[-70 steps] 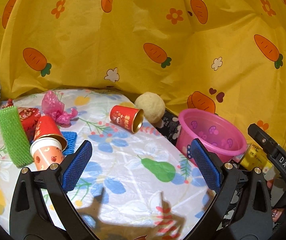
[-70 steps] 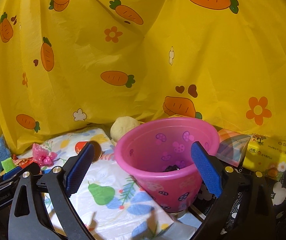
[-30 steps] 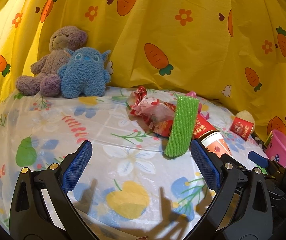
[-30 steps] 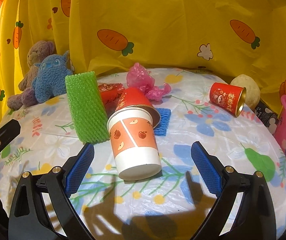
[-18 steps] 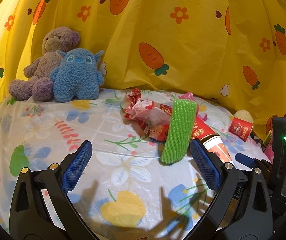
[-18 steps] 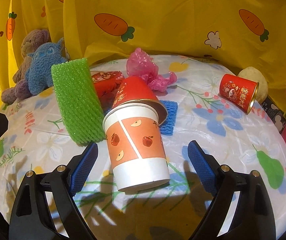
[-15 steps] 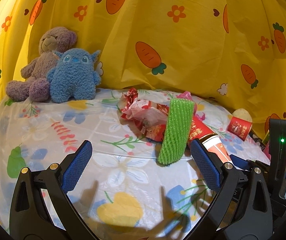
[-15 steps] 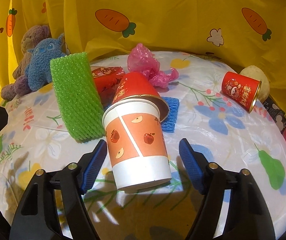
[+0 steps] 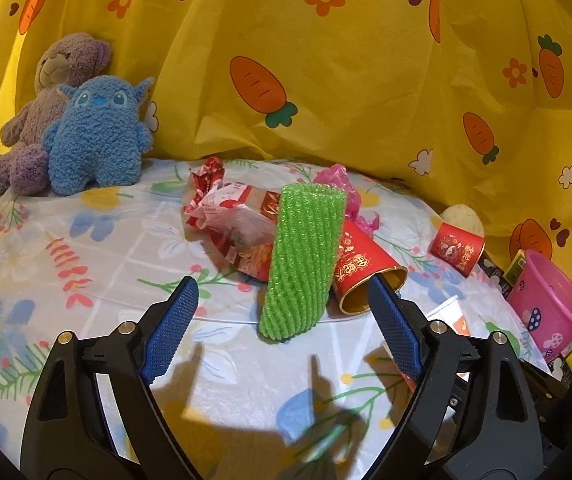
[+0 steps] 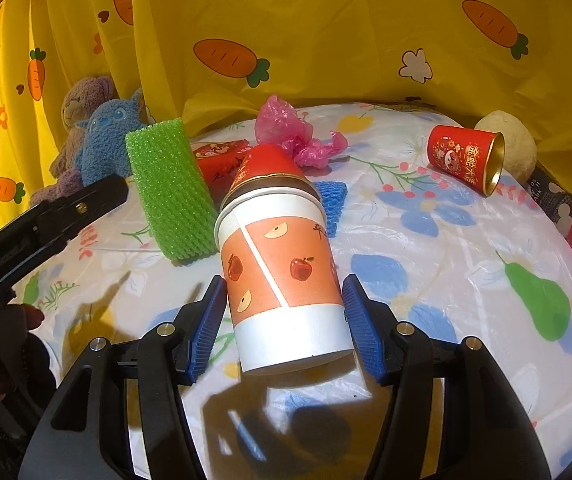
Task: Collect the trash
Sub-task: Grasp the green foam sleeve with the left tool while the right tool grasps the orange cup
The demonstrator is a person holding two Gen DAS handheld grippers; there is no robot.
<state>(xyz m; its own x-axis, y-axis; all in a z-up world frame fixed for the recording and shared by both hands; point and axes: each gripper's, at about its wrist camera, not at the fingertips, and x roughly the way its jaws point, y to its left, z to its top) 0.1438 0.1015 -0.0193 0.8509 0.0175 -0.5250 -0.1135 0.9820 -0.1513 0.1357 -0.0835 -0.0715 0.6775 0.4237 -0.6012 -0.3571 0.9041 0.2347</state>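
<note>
An orange-and-white paper cup with apple prints (image 10: 282, 276) lies on its side on the flowered tablecloth (image 10: 465, 280). My right gripper (image 10: 282, 284) is shut on it, one blue pad against each side near its base. Right behind its mouth lies a red paper cup (image 10: 270, 164). My left gripper (image 9: 282, 300) is open and its jaws are closing. The near end of a green foam net (image 9: 305, 256) lies between its fingertips, and neither pad touches it. The red cup (image 9: 365, 272) lies just right of the net.
A pink bucket (image 9: 545, 312) stands at the far right. Red snack wrappers (image 9: 238, 216), a pink plastic bag (image 10: 289, 132), a blue foam net (image 10: 331, 204) and a second red cup (image 10: 461, 156) lie around. Two plush toys (image 9: 94, 136) sit against the yellow carrot curtain.
My right gripper has closed from wide open onto the apple cup. My left gripper has come closer to the green foam net and its jaws have narrowed.
</note>
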